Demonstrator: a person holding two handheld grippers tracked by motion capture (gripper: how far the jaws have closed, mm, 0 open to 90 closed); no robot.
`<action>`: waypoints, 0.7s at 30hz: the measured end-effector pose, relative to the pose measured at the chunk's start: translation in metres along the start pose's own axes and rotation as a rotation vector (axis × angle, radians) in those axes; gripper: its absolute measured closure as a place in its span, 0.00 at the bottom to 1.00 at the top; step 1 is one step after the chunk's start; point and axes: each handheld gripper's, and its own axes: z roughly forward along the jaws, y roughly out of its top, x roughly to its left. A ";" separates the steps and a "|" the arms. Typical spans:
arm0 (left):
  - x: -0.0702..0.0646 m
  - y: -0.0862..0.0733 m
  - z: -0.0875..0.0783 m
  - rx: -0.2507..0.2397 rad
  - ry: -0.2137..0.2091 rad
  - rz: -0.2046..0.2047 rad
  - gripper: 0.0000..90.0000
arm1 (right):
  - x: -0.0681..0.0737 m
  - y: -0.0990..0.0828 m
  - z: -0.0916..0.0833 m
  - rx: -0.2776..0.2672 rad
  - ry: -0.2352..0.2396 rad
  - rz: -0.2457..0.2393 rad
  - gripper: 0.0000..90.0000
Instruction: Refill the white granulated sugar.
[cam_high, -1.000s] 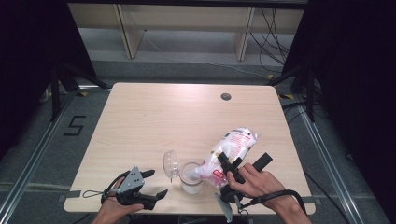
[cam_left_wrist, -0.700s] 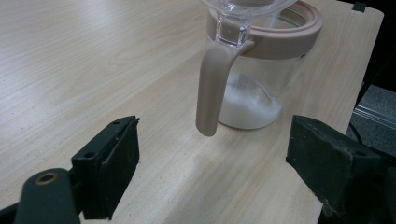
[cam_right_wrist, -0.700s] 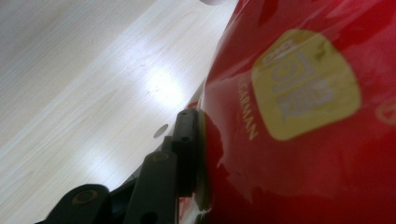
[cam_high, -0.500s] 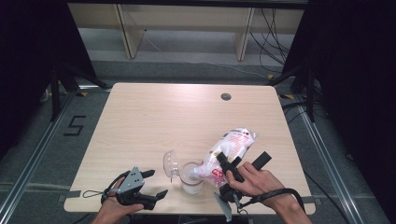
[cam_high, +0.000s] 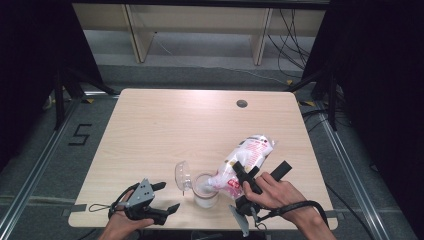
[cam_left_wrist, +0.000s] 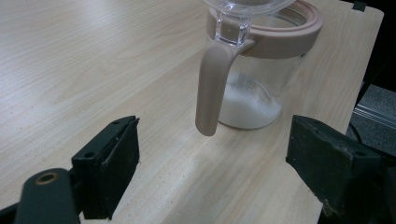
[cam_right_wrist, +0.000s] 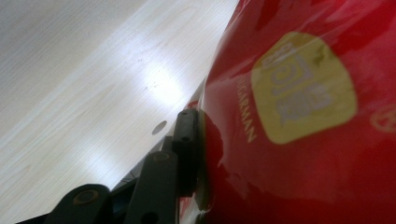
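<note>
Jar: clear glass jar with pink rim and handle (cam_high: 205, 191), white powder inside, near front edge of the light wooden table (cam_high: 165, 130) | Bag: red-and-white plastic bag (cam_high: 245, 162) tilted over jar mouth | Right gripper (cam_high: 247, 182): jaws clamped on bag | Left gripper (cam_high: 162, 200): jaws apart, empty, left of jar.

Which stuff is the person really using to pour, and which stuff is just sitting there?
Being used:
- bag, tipped over the jar and squeezed by the right claw
- jar with white powder at the bottom, lid flipped open

Just sitting there:
- left claw, open, resting near the table's front edge
- small dark round hole in the table
</note>
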 end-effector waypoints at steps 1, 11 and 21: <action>0.000 0.000 0.000 0.000 0.000 -0.001 0.18 | 0.000 0.000 0.000 -0.001 -0.001 0.002 0.78; 0.000 0.000 0.000 0.006 0.001 0.007 0.18 | 0.003 0.000 -0.001 0.014 0.013 0.058 0.79; 0.000 0.000 -0.001 0.005 0.002 0.005 0.18 | -0.001 -0.003 0.000 0.007 0.003 -0.005 0.79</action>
